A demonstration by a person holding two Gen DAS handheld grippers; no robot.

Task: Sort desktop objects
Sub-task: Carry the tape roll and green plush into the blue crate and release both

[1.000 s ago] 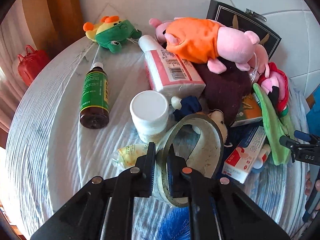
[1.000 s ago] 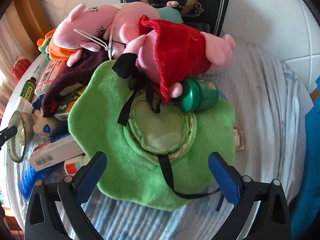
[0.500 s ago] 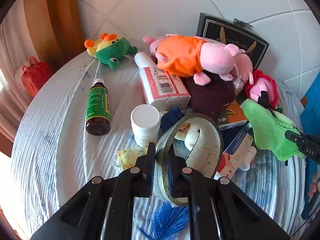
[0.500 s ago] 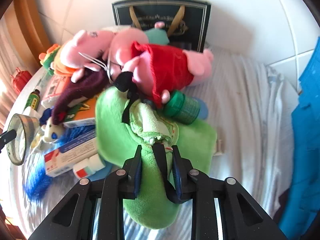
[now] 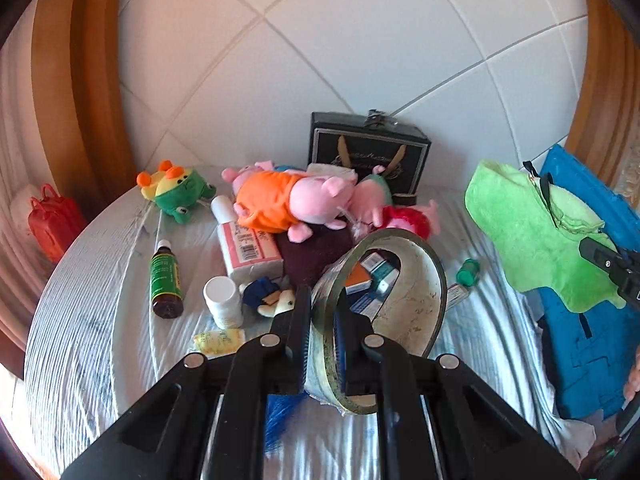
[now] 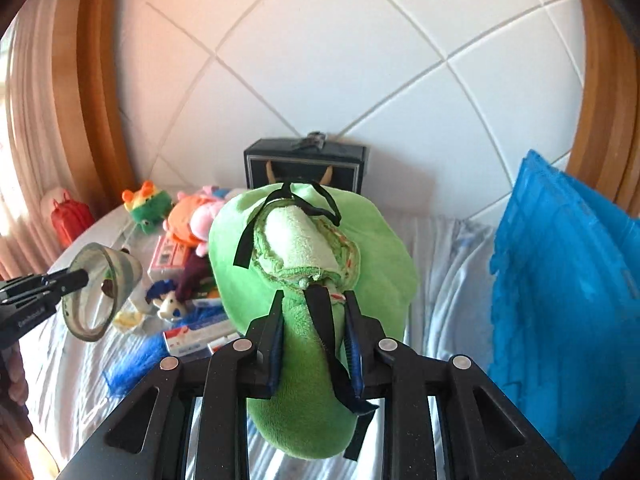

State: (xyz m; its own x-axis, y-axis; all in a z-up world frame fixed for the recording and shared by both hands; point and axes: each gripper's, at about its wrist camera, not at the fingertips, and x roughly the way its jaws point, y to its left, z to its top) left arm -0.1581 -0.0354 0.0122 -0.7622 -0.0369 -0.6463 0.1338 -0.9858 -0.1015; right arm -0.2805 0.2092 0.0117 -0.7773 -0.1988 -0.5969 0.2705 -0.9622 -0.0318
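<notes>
My left gripper (image 5: pixel 323 312) is shut on a roll of clear tape (image 5: pixel 404 312), held up above the table; the roll also shows in the right wrist view (image 6: pixel 100 292). My right gripper (image 6: pixel 316 320) is shut on a green plush hat with black straps (image 6: pixel 312 248), lifted well above the table; the hat also shows in the left wrist view (image 5: pixel 536 224) in front of a blue crate. The pile on the table holds pink pig toys (image 5: pixel 296 200), a tissue pack (image 5: pixel 248 248), a white jar (image 5: pixel 222 300) and a green-labelled bottle (image 5: pixel 165 280).
A blue crate (image 6: pixel 560 304) stands at the right edge. A black gift bag (image 5: pixel 368 156) leans on the tiled wall. A green frog toy (image 5: pixel 176 190), a red bag (image 5: pixel 50 220), a small green bottle (image 5: pixel 468 272) and boxes (image 6: pixel 196 336) lie on the white cloth.
My right gripper has shut on the green hat and lifted it off the pile, uncovering the small green bottle. My left gripper has risen with the tape roll in it.
</notes>
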